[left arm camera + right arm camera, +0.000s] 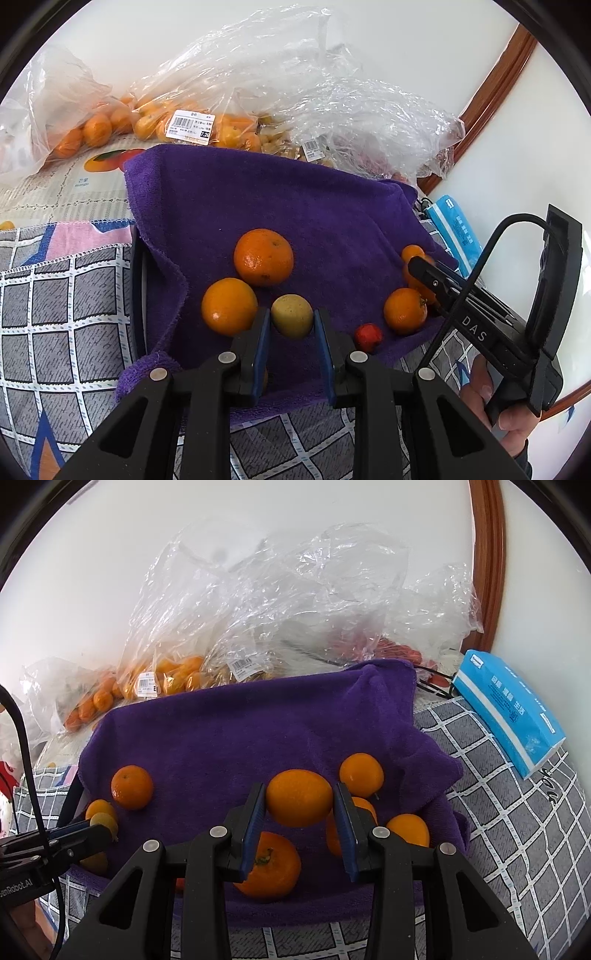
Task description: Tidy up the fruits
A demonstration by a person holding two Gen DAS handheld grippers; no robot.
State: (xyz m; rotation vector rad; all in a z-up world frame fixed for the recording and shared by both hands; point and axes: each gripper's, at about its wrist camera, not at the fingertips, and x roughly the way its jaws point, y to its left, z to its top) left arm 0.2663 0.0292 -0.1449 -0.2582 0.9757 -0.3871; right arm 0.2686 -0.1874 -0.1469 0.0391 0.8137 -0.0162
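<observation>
left gripper (291, 321) clamps a yellow-green fruit (291, 315); right gripper (300, 799) clamps an orange (299, 797). loose fruit remains mid-frame on towel (295, 206); sorting unfinished.

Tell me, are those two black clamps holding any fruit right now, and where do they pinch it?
Yes. The left gripper pinches a yellow-green fruit by its two sides; the right gripper pinches an orange likewise, lifted above the purple towel.

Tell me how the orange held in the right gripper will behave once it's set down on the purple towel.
The orange is round, so it will probably roll once the right gripper lets go. The towel looks soft and rumpled, which should slow it. Its skin looks firm, so it likely won't bruise.
</observation>
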